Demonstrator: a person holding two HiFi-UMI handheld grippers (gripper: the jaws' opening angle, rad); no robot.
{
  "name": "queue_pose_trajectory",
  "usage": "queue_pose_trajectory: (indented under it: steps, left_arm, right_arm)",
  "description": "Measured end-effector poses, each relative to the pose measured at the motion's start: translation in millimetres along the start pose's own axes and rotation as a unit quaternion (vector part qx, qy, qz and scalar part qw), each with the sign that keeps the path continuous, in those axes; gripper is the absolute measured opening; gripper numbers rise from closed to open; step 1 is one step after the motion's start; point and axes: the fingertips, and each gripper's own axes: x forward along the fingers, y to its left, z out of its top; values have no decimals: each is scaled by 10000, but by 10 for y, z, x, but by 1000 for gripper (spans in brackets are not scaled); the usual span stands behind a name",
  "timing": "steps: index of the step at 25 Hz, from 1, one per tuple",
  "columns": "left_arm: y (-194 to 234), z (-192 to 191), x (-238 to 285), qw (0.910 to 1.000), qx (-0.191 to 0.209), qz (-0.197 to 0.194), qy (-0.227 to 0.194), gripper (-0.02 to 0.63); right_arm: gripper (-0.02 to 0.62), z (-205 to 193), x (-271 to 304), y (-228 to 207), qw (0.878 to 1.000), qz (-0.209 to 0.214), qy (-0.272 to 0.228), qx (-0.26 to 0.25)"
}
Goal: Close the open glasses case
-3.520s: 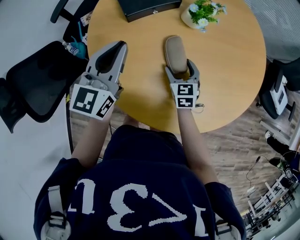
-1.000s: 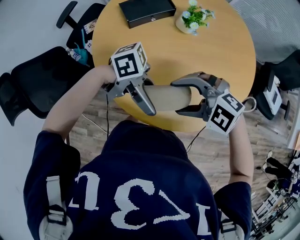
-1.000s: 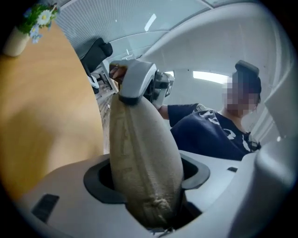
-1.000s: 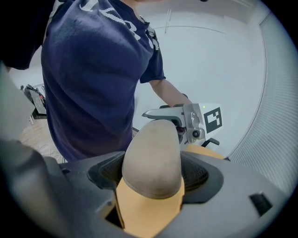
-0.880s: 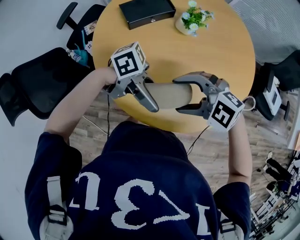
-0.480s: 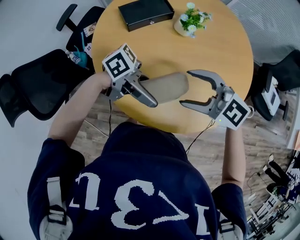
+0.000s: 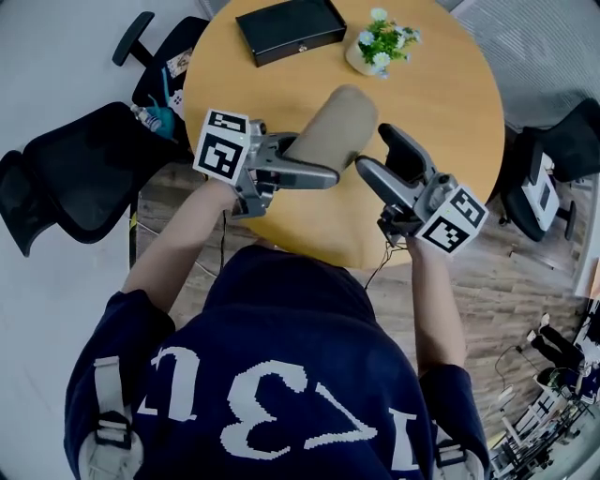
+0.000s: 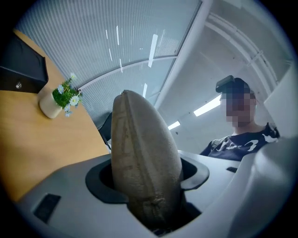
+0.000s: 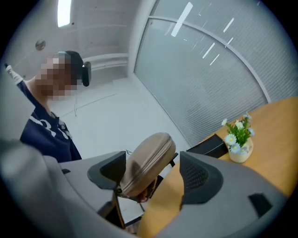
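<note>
The left claw clenched the glasses case at one end. The right claw stood released, jaws wide apart, just beside it.

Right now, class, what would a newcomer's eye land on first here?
A tan glasses case is held above the round wooden table, clamped in the left claw. The right claw stands open and empty beside it. At the table's far side sit a black box and a small flower pot.
</note>
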Motion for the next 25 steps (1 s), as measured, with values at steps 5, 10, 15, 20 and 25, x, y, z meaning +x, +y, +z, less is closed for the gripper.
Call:
queue_pose_trajectory:
  steps: [5, 10, 15, 20, 25]
  left_arm:
    - [-84, 29, 55, 9993, 81, -24, -375, 290]
    - [-169, -12, 121, 9987, 4, -171, -486, 291]
    - [-196, -170, 200, 9999, -47, -145, -51, 291]
    - [-288, -157, 173, 9976, 339, -236, 554, 293]
    - [-379, -53, 172, 9958, 334, -421, 738, 293]
  right_arm:
    - [331, -38, 171, 140, 9918, 377, -326, 1179]
    - [291, -27, 198, 179, 9787, 623, -461, 1903]
    - [241, -46, 183, 249, 9724, 1055, -221, 2069]
    - [222, -70, 187, 342, 9593, 1630, 130, 2301]
    - [218, -74, 184, 438, 9545, 1983, 477, 2175]
